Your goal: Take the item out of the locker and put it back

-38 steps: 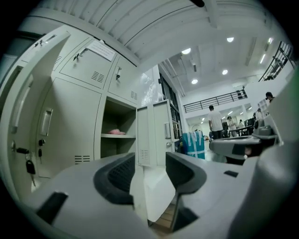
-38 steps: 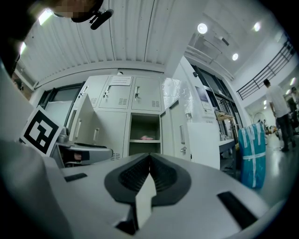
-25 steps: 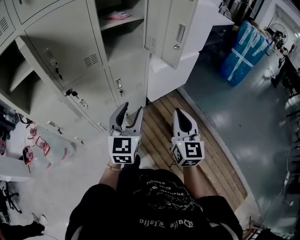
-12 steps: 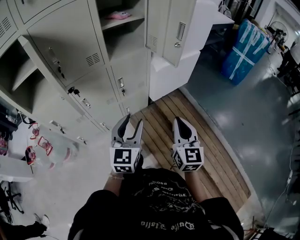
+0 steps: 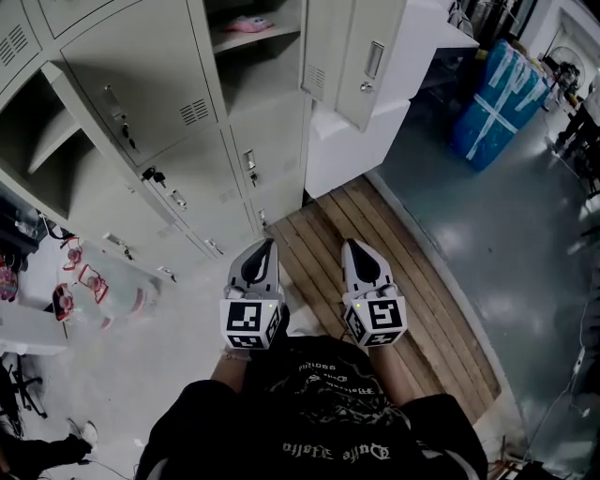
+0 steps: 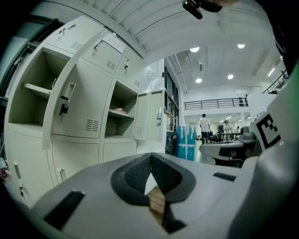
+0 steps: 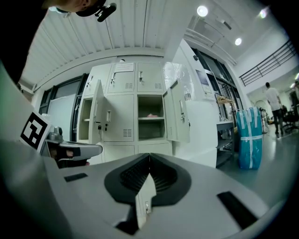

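Two grippers sat low in the centre of the head view, side by side and apart from each other, both pointing up the frame toward the locker. The left gripper had its jaws together with nothing between them, and the right gripper was likewise closed and empty.

The pink item lay on the shelf of the open compartment at the top centre of the frame, well apart from both grippers. It rested flat, its long axis running roughly across the compartment from left to right. It was too small to tell which end faced which way.

That compartment's door swung out toward the upper right, its lower edge hanging over the white cabinet just beside the locker. A second door stood ajar in the upper left, next to another open bay.

Between the grippers and the locker front lay open ground: wooden slats running diagonally to the lower right, and pale floor to the left. Grey floor spread across the right side, with a blue wrapped bundle in the upper right.
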The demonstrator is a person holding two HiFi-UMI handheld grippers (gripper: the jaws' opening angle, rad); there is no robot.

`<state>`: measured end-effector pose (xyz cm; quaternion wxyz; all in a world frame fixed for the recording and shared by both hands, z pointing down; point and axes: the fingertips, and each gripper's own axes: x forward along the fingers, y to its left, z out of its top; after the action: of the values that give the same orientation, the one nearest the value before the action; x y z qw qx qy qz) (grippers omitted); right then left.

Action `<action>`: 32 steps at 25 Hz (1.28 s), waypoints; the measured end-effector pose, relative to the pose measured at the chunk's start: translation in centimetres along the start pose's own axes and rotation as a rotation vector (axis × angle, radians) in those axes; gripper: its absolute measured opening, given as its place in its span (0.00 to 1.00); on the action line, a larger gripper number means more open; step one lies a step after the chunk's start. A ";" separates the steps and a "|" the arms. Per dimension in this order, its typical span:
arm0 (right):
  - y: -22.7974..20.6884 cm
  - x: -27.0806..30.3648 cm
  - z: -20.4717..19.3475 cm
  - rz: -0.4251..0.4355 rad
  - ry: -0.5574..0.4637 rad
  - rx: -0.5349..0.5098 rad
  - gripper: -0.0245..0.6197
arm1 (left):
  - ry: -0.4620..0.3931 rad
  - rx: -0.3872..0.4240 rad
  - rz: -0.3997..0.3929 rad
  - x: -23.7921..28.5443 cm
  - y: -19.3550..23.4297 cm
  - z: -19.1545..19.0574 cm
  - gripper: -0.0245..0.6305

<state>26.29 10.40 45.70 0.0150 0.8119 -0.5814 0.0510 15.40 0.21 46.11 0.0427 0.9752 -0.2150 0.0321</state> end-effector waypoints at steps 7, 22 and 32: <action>-1.0 0.2 -0.4 -0.024 0.009 0.041 0.05 | -0.009 -0.017 -0.045 0.0 0.0 0.0 0.05; -0.2 0.5 0.2 -0.014 0.000 0.002 0.04 | 0.001 -0.002 -0.028 0.6 0.6 0.1 0.05; 0.0 0.2 0.5 -0.023 -0.012 -0.013 0.04 | -0.007 0.031 -0.023 0.0 0.9 0.4 0.05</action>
<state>26.34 10.15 45.25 0.0174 0.8188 -0.5723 0.0423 15.09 -0.65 45.79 0.0273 0.9782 -0.2033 0.0316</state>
